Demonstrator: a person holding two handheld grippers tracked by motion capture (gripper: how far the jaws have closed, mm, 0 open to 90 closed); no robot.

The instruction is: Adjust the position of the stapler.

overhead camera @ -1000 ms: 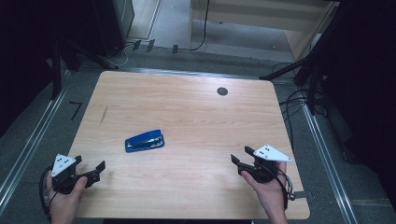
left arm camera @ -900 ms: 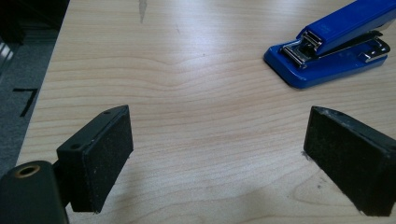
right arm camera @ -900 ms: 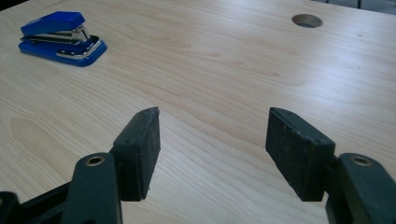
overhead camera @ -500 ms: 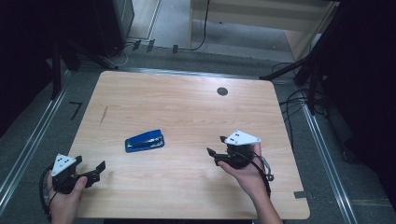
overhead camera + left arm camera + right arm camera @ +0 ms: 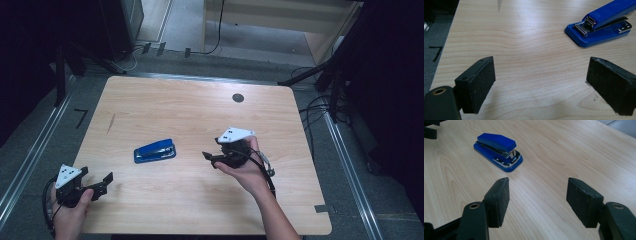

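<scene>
A blue stapler [image 5: 155, 150] lies flat on the wooden table [image 5: 165, 110], left of centre. It sits at the upper right of the left gripper view [image 5: 602, 23] and at the upper left of the right gripper view [image 5: 497, 151]. My right gripper [image 5: 209, 159] hovers to the stapler's right, pointing at it, jaws open and empty [image 5: 537, 200]. My left gripper [image 5: 102, 182] rests near the table's front left corner, also open with nothing between its pads [image 5: 540, 82].
A small dark round grommet [image 5: 238, 98] sits near the table's far edge. Cables [image 5: 310, 107] and dark stands crowd the floor to the right. A metal rail [image 5: 30, 155] runs along the left side of the table.
My right gripper has travelled left from the front right area toward the table's middle, closing on the stapler. The left gripper has stayed put.
</scene>
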